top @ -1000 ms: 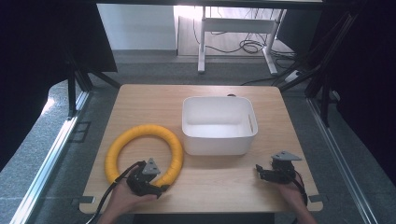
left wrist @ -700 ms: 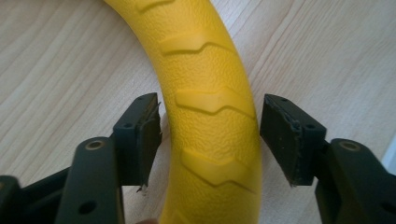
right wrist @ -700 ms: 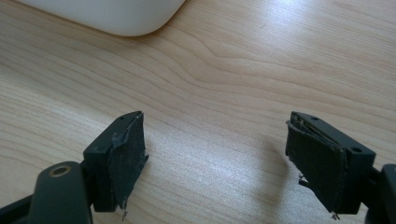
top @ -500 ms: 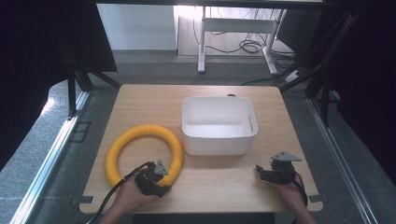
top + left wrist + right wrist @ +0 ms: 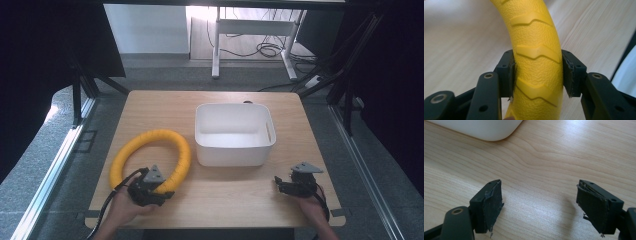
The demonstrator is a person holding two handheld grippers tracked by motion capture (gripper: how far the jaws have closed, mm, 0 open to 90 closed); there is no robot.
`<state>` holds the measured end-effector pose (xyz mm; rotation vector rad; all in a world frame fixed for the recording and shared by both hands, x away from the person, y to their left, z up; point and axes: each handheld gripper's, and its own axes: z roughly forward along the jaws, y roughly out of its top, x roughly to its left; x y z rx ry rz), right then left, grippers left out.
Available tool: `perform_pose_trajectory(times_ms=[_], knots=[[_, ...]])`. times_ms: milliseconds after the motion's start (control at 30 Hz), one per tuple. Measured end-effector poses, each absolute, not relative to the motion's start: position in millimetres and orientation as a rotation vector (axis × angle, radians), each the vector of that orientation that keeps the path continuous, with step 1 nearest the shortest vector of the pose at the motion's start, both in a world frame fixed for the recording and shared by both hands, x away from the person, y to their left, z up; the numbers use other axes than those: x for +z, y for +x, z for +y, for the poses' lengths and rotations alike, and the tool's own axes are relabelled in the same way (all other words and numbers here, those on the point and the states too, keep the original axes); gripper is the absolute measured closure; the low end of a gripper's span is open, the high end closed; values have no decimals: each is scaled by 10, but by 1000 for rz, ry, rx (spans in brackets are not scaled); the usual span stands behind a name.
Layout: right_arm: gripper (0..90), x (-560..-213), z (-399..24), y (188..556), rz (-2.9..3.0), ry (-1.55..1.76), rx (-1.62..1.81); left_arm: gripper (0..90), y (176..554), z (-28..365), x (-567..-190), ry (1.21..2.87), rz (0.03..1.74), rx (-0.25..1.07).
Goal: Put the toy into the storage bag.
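Wooden table [image 5: 230,200]: left claw [image 5: 537,72] grips unlabelled yellow ring [image 5: 536,50].

High view: overhead, looking forward and down on the table [image 5: 230,195].
Gripper views: close, along their jaws; shared table, tub [image 5: 479,128] at 12 o'clock.

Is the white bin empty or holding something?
Empty: the white bin shows only bare white floor and walls inside from above.
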<state>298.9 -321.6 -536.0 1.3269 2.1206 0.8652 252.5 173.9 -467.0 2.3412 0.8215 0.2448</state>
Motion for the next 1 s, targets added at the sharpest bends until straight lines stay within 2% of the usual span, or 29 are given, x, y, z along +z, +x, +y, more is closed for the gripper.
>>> perform_pose_trajectory(times_ms=[400,533,1000], knots=[[210,-5369,-3218,2995,2113,1326,858,516,2570,2064,-4082,2146,810,339],[210,-5373,-3221,2998,2111,1327,854,516,2582,2088,-3922,2074,761,312],[211,-5378,-3252,2998,2094,1340,853,513,2665,2116,-3868,2037,783,312]])
